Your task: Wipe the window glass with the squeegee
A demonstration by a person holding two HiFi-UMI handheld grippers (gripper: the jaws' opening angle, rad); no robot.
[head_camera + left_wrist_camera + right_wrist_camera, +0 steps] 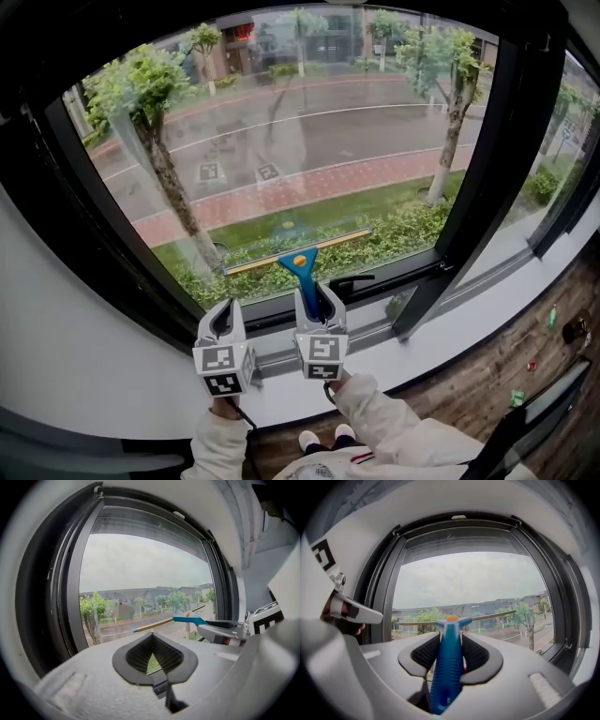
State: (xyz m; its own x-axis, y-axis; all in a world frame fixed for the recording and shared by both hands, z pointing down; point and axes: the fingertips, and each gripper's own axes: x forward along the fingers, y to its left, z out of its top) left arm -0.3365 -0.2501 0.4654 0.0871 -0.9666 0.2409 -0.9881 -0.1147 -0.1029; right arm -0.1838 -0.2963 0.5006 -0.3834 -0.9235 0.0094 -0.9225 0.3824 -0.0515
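The squeegee (301, 267) has a blue handle and a long yellowish blade. Its blade lies level against the lower part of the window glass (309, 122). My right gripper (315, 302) is shut on the blue handle (449, 658), just under the blade. In the left gripper view the squeegee (190, 619) and the right gripper (220, 630) show at the right. My left gripper (223, 321) hovers beside it on the left, close to the bottom frame. Its pads (140, 656) meet at the tips with nothing between them.
A black window handle (352, 279) sits on the bottom frame just right of the squeegee. A thick black mullion (478, 187) bounds the pane on the right, and a dark frame (84, 206) on the left. A white sill (394, 361) runs below, with wooden floor (497, 370) behind.
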